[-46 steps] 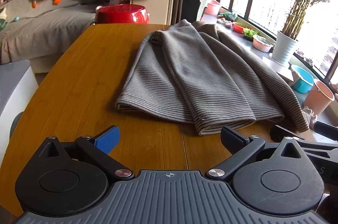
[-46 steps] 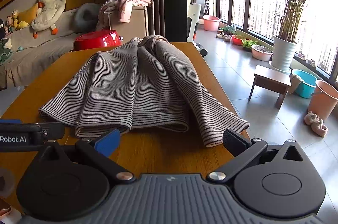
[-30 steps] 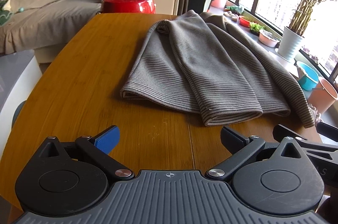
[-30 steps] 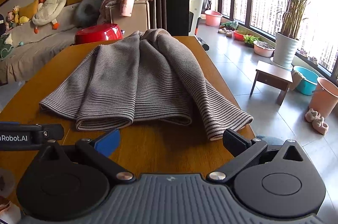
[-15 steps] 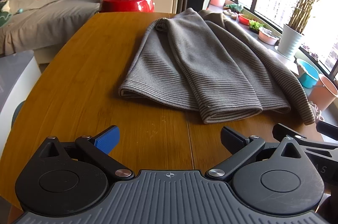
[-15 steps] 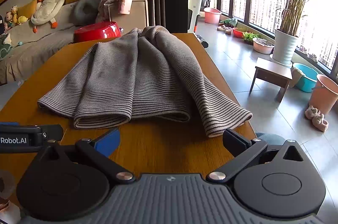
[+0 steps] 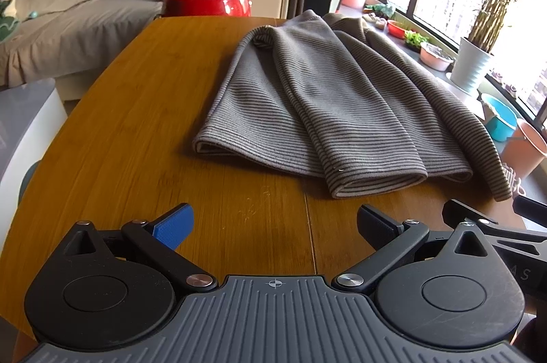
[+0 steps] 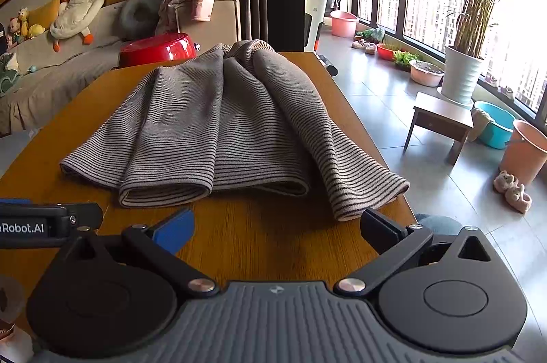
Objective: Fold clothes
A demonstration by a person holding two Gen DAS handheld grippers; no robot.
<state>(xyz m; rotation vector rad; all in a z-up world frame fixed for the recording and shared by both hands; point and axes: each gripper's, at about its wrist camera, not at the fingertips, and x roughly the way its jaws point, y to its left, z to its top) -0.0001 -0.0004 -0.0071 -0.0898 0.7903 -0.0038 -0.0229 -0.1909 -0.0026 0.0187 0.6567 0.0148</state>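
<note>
Little has changed since the earlier frames: both views sit marginally closer, and the left gripper [image 7: 273, 226] and right gripper [image 8: 275, 228] hover as before over the near edge of the brown wooden counter [image 7: 136, 123], fingers spread wide and grasping nothing. Just beyond them the grey-brown striped knit sweater [image 7: 324, 103] has not moved, lying loosely folded lengthwise, one sleeve [image 8: 345, 164] draped toward the counter's right edge. Farther off sits a glossy red round pot [image 7: 208, 2].
</note>
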